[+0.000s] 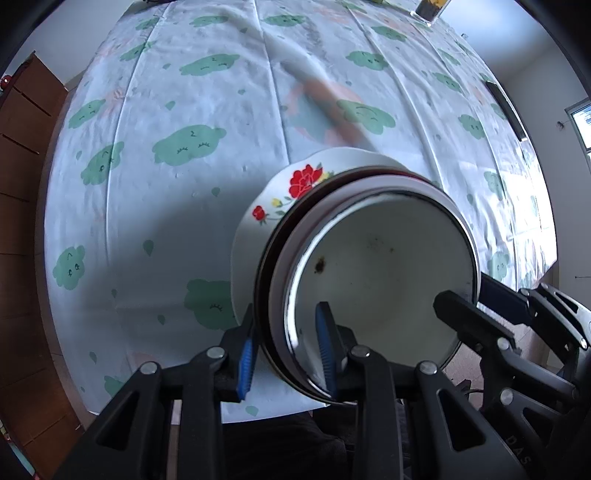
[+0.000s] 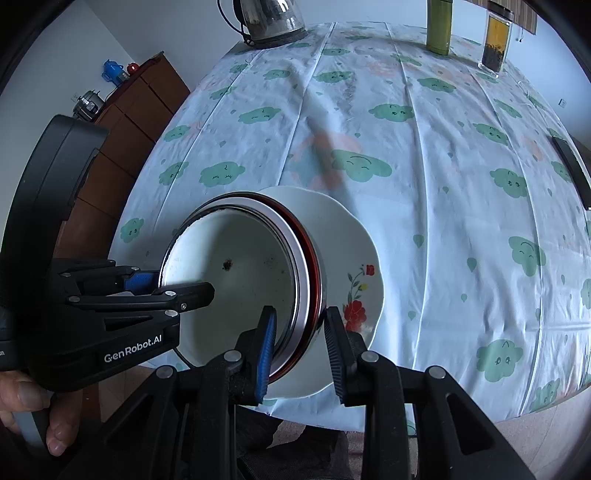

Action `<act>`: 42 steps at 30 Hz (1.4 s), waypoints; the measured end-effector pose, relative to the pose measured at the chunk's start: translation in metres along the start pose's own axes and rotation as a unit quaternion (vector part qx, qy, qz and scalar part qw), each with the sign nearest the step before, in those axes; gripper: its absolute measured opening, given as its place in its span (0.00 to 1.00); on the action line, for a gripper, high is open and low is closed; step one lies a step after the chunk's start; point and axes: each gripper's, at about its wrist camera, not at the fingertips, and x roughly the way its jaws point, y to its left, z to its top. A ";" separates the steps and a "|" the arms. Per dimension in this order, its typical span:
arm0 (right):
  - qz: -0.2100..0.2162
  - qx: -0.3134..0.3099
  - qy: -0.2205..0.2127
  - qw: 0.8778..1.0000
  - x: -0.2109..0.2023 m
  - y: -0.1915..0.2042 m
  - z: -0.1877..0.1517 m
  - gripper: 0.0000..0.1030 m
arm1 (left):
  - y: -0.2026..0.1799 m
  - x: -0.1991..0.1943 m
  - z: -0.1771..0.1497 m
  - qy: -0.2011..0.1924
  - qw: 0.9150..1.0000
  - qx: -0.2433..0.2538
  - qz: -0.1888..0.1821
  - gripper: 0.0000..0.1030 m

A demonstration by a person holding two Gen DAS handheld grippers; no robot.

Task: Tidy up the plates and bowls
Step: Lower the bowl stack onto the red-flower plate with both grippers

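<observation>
A stack of dishes is held on edge above the near table edge: a white enamel bowl (image 1: 384, 273) in front, dark-rimmed bowls behind it, and a white plate with red flowers (image 1: 280, 199) at the back. My left gripper (image 1: 286, 354) is shut on the stack's lower rim. My right gripper (image 2: 301, 354) is shut on the stack's other rim; the bowl (image 2: 236, 269) and flowered plate (image 2: 354, 266) show there. Each gripper shows in the other's view, the right one (image 1: 480, 306) and the left one (image 2: 155, 288).
The table wears a white cloth with green clouds (image 2: 443, 166). A kettle (image 2: 269, 18), a green bottle (image 2: 439, 26) and a clear jar (image 2: 496, 40) stand at the far edge. A dark flat object (image 2: 572, 166) lies right. A brown cabinet (image 2: 140, 107) stands left.
</observation>
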 end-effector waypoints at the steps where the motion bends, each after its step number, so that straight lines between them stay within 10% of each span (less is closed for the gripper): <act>1: 0.000 0.000 0.000 1.000 0.000 0.000 0.000 0.28 | 0.000 0.000 0.000 -0.001 1.000 0.000 0.000 0.27; 42: 0.020 0.003 -0.005 1.000 0.004 -0.016 -0.003 0.37 | -0.008 -0.001 0.005 -0.018 1.000 -0.009 -0.003 0.27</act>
